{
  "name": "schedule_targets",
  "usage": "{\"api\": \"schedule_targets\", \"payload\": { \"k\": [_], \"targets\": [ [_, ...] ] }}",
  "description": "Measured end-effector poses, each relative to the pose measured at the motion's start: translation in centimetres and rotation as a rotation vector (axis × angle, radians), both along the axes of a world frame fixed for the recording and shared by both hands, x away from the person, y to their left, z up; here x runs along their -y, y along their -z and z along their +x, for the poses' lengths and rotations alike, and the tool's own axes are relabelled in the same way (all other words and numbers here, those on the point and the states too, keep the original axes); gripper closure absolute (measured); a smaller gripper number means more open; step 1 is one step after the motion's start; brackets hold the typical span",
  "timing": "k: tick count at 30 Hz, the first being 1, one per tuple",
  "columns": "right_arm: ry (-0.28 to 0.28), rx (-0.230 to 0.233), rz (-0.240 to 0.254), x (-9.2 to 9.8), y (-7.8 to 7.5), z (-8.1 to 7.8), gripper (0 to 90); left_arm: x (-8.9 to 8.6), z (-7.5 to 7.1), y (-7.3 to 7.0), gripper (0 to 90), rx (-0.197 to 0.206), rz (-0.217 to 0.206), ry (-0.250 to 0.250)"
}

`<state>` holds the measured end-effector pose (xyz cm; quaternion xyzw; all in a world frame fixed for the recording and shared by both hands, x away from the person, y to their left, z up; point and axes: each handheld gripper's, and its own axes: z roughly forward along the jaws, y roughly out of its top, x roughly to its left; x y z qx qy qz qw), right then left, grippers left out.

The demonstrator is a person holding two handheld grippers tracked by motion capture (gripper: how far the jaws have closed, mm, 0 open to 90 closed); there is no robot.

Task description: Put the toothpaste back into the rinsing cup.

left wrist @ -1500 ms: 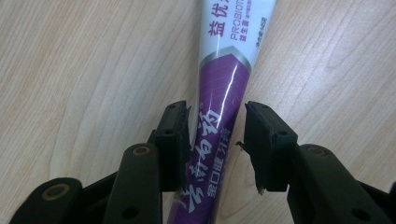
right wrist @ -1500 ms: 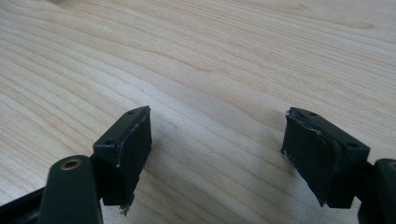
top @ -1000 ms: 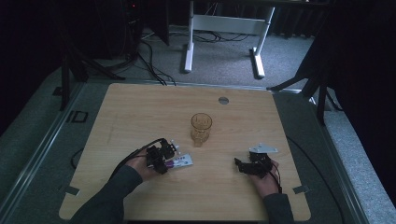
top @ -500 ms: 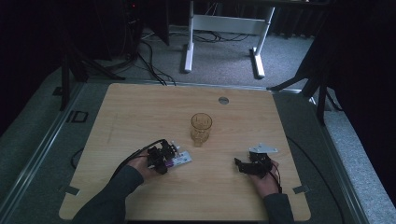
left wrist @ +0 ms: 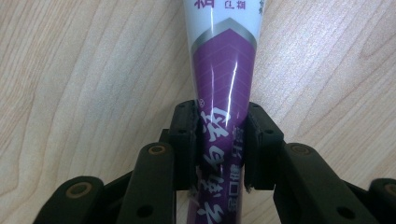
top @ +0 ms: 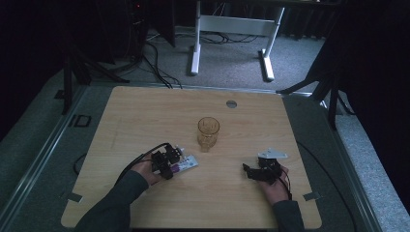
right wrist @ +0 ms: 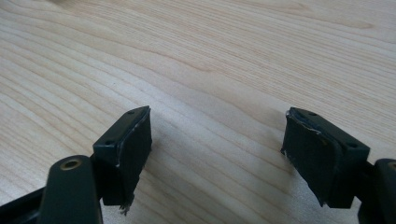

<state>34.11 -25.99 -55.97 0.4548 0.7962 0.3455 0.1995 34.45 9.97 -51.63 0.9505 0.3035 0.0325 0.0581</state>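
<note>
1. Two hand-held grippers sit low over a pale wooden desk (top: pixel 145 116), one in each of a person's hands, seen from above.
2. On the near left part of the desk, the left gripper (left wrist: pixel 218 140) has just been closing its jaws, and both black pads now pinch a purple and white tube (left wrist: pixel 222 88) by its narrow purple end.
3. That tube (top: pixel 185 164) lies flat on the wood, its white end pointing away from the hand toward the middle of the desk.
4. An amber drinking glass (top: pixel 208 132) stands upright near the desk's centre, just beyond the tube and apart from it.
5. On the near right, the right gripper (right wrist: pixel 217 144) holds its jaws spread wide, with bare wood between them.
6. A small round grommet (top: pixel 231 104) sits near the far edge.
</note>
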Motion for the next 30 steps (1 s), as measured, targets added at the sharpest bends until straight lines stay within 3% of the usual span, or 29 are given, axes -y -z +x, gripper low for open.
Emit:
{"api": "schedule_targets", "payload": {
  "k": [11,14,23,30],
  "targets": [
    [0.001,-0.001,0.0,0.0,0.0,0.0,23.5,-0.2,0.1,-0.4,72.7,-0.015,0.0,-0.019],
    [0.0,-0.001,0.0,0.0,0.0,0.0,23.5,-0.4,0.1,-0.5,73.1,-0.004,0.001,-0.03],
    [0.0,0.0,-0.001,0.0,0.0,0.0,23.5,-1.0,0.0,-1.5,73.4,0.027,-0.05,-0.045],
    [0.0,0.0,0.001,0.0,0.0,0.0,23.5,-1.6,0.1,-2.5,73.4,0.076,-0.117,-0.095]
  ]
}}
